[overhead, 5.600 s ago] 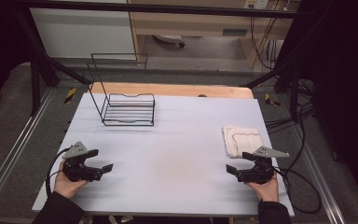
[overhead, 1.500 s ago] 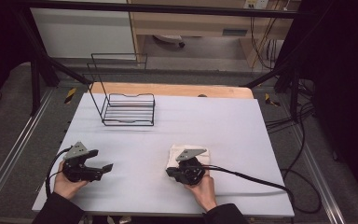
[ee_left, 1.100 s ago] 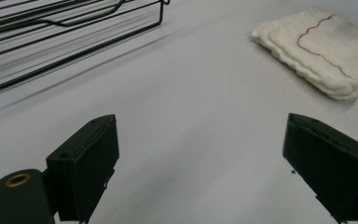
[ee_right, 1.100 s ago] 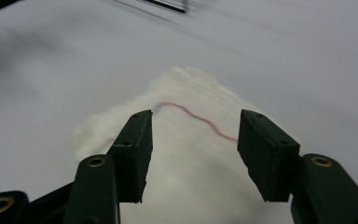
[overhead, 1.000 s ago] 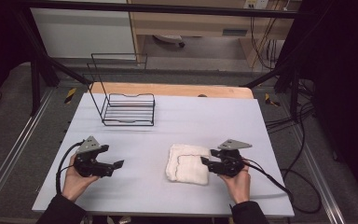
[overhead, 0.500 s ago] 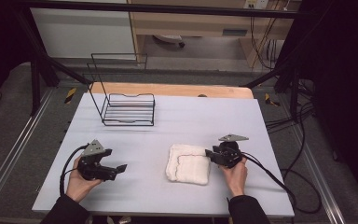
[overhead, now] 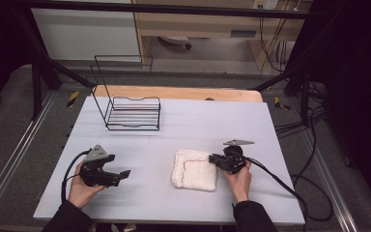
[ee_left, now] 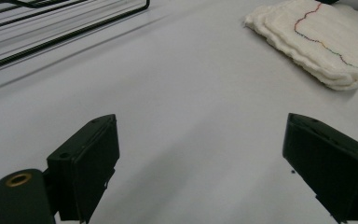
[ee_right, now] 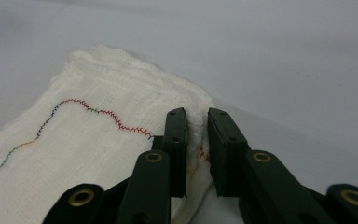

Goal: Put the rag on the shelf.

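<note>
On the grey table the folded cloth lies right of centre, and we've just closed our right gripper on its near edge, likely to lift or unfold it, while our left gripper waits wide open, clear of it.

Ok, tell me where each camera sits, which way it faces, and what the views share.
High view: above the table's near side, facing forward and down; both forearms, left gripper, right gripper.
Left gripper view: rides the left gripper, facing the wire rack; open jaws.
Right gripper view: rides the right gripper, jaws pinching a fold.
Shared: the folded white cloth.
</note>
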The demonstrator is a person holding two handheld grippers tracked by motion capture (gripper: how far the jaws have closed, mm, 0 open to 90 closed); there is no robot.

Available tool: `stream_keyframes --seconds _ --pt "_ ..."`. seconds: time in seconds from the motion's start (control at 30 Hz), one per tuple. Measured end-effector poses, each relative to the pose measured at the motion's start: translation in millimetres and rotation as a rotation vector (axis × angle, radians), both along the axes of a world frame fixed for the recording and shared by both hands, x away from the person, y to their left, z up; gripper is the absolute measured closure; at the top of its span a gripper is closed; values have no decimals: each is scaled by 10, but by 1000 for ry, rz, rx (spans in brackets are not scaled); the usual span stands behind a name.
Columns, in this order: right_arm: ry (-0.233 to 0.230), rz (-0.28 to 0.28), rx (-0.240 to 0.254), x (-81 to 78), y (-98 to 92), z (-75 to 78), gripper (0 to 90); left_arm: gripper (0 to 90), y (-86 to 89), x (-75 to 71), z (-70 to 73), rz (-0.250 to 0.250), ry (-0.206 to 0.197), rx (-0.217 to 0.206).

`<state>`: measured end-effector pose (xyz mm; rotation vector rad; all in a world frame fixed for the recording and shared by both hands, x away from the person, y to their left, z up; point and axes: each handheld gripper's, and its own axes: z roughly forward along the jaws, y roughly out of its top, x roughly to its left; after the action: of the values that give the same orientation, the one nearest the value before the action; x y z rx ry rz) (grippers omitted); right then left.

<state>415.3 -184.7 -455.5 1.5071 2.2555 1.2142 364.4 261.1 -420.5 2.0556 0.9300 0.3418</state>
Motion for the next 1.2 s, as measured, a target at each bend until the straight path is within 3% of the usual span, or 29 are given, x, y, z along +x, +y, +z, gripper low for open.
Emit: stream_keyframes --seconds 0.07,0.13,0.33,0.5,0.6,0.63,0.73,0.87,1.03,1.2 --pt "-11 10 -18 4 12 16 823 107 15 -4 4 4 -1 -3" --pt "-51 36 -76 13 74 62 834 108 28 -5 8 8 -3 -6" --pt "-105 69 -60 75 200 173 837 109 36 -4 11 12 -5 -5" --pt "-139 100 -93 153 344 257 837 110 -9 14 15 8 -4 -11" --pt "-132 79 -119 171 346 257 836 113 -104 66 53 5 -2 -32" --pt "-127 67 -162 163 301 228 834 124 -150 88 74 4 -6 -32" --pt "-118 56 -158 156 248 185 832 143 -337 191 121 -3 -6 -22" --pt "-123 60 -157 149 236 141 827 189 -716 375 126 -21 17 -4" --pt "-139 62 -138 130 219 187 822 253 -1213 597 55 -62 59 5" --pt "-136 65 -138 117 221 185 822 327 -1581 774 -73 -81 72 70"
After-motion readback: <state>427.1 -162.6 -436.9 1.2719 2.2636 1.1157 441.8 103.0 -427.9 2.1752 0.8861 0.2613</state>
